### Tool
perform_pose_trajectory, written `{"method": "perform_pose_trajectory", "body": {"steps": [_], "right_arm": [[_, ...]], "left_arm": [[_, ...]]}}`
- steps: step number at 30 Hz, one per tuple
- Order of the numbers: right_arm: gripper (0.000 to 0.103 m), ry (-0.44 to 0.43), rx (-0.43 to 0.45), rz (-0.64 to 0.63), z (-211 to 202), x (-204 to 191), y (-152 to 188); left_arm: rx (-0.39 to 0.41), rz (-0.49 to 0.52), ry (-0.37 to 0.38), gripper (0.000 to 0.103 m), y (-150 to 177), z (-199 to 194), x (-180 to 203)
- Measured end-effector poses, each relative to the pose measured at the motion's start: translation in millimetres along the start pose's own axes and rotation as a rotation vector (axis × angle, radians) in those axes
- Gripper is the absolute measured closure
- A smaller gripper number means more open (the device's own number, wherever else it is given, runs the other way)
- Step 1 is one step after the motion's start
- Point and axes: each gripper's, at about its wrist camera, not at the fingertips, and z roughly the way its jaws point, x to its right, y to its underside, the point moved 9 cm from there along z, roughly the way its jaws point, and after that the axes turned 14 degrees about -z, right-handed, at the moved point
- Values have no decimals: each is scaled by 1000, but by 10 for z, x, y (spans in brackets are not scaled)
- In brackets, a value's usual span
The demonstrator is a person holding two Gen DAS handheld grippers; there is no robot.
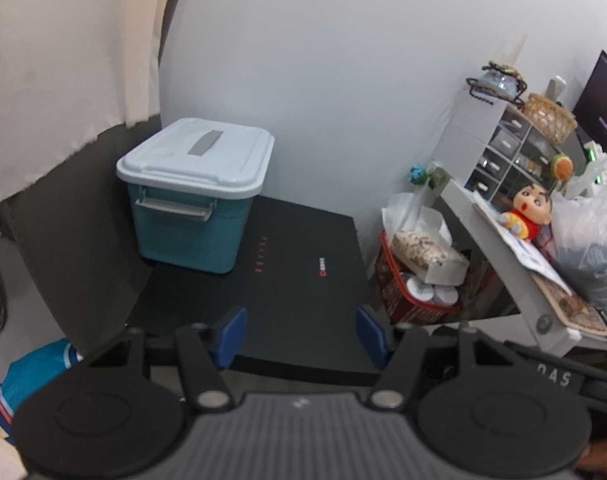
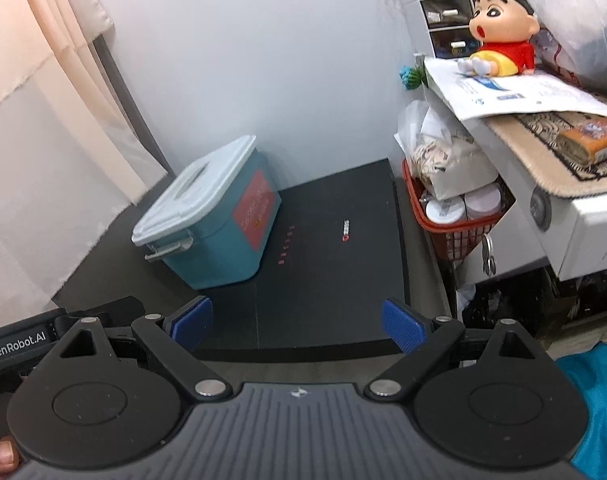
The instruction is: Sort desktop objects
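Both pairs of jaws stand wide apart with nothing between their blue pads. We see the left gripper and the right gripper hanging above the near edge of the black table, neither touching anything on it. On the table's far left sits a teal storage box, its pale lid shut and a grey latch handle on its near face; from the right wrist view we also see a red label on its side. Just off the table's right edge stands a red basket with white jars and a paper box inside. Above it, on a white shelf, sits a cartoon boy figure on some papers.
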Motion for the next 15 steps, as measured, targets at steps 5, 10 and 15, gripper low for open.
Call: {"method": "perform_pose_trajectory", "body": {"steps": [5,10,15], "right_arm": [[8,5,-33,-32,68,-58,63],[8,0,-75,-66,157,-128,136],[8,2,-102,-79,206,-155,189]], "left_arm": [[-18,-1,-15,39,53,78,-64],[-33,-2,-18,39,90,136,-102],[-56,3,-17,39,124,179,-129]]}}
